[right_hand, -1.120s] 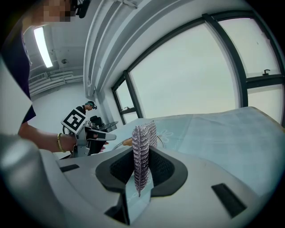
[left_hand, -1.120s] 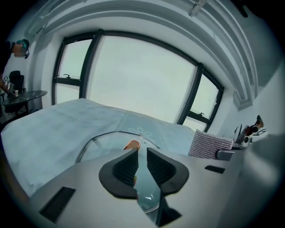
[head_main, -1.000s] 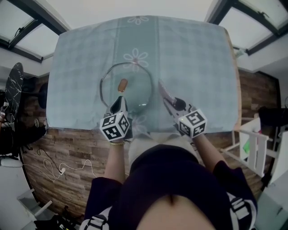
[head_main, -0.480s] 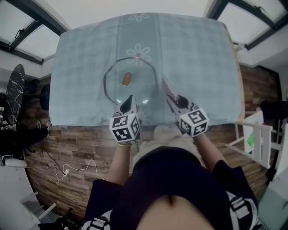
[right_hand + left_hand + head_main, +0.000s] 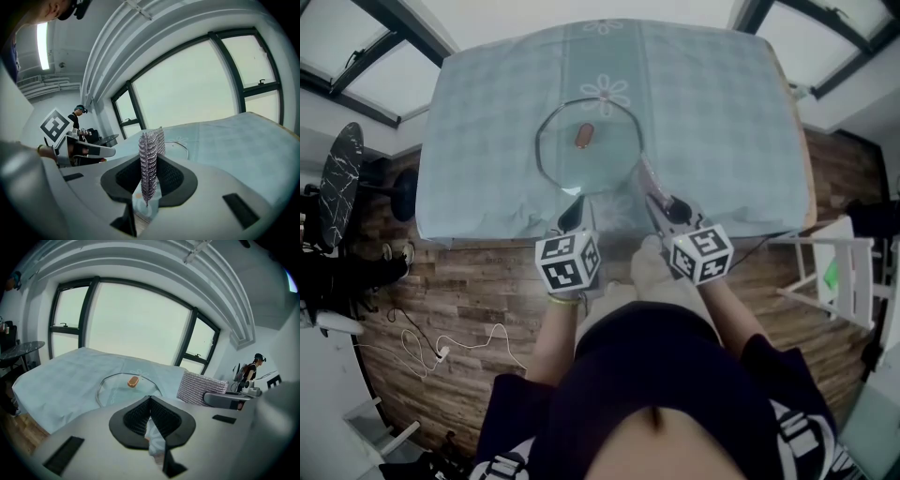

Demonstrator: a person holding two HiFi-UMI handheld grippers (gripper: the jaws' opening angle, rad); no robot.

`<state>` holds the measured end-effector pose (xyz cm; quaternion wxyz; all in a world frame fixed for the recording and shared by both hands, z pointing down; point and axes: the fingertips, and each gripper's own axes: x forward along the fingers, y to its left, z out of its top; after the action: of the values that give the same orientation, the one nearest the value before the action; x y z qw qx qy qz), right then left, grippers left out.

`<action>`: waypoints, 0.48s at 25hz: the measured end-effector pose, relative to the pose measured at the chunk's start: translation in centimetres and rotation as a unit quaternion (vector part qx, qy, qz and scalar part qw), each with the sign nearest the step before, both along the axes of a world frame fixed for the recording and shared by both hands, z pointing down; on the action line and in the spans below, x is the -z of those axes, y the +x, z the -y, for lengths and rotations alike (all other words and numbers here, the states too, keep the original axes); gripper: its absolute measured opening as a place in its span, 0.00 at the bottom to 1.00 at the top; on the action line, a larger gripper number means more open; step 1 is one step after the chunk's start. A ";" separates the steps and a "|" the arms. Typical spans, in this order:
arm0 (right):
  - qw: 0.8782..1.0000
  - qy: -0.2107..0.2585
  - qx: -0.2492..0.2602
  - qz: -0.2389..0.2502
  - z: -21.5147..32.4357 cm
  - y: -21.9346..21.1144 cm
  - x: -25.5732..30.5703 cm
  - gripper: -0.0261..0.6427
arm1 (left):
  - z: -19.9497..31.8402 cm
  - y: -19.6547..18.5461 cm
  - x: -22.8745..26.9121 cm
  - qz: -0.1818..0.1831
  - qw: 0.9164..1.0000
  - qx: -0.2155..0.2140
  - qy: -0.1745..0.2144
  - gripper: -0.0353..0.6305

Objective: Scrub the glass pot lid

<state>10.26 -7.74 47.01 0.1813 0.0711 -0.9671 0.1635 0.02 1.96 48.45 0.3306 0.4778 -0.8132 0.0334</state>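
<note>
Glass lid [image 5: 591, 157] at twelve lies unheld; left gripper [image 5: 571, 211] clenched empty, right gripper [image 5: 662, 208] clamps scrubber [image 5: 149, 159]; scrubbing could skid it.

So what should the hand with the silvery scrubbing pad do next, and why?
Probably move the right gripper forward and a little left, so that its mesh scrubber lands on the glass lid. Its jaws are clamped on the scrubber, which appears to sit just off the lid's near right rim, not on the glass. The lid lies flat on the tablecloth.
</note>
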 end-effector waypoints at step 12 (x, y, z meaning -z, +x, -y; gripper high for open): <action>1.000 0.005 -0.003 -0.002 -7.3 3.2 0.9 0.16 | -5.8 4.0 -0.6 -0.010 1.000 -0.013 -0.006 0.05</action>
<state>13.46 -0.39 46.08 0.1820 0.0752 -0.9675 0.1588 3.97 7.77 49.05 0.3411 0.4870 -0.8032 0.0381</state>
